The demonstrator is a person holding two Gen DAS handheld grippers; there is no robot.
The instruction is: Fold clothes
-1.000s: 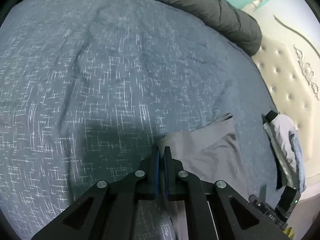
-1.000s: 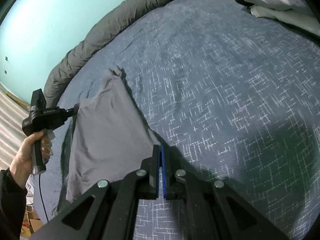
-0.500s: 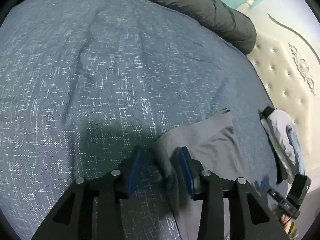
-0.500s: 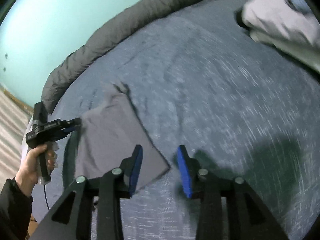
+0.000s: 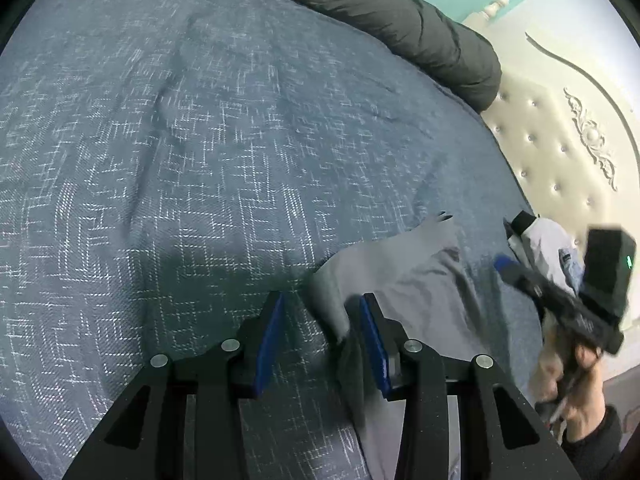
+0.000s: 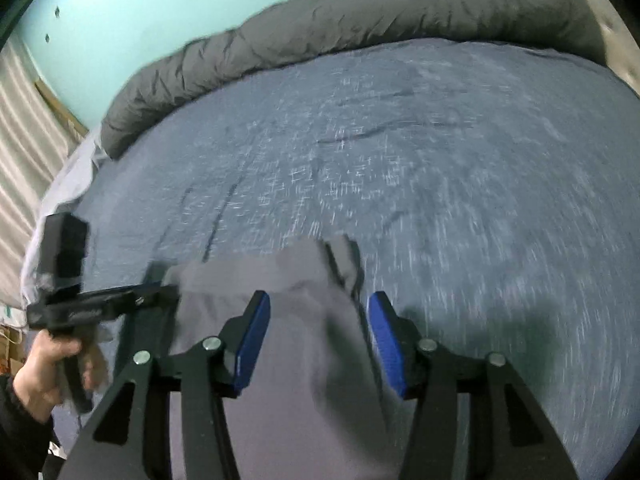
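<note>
The grey garment [image 6: 304, 344] lies on the blue bed cover [image 5: 200, 152], one corner raised between the wide-apart fingers of the left gripper [image 5: 320, 340], gripped by neither. The right gripper [image 6: 320, 340] hovers above it, spread wide, holding nothing. A dark duvet [image 6: 360, 32] lines the far edge.

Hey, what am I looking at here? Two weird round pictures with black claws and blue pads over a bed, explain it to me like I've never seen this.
A person holds one handheld claw tool in each hand; a wide-angle camera on each looks along its fingers. One picture comes from the left gripper, the other from the right gripper. Both stand open, holding nothing. Between and ahead of them a grey garment lies on the blue bedspread. A rolled dark duvet sits at the far edge, other clothes by the cream headboard.
</note>
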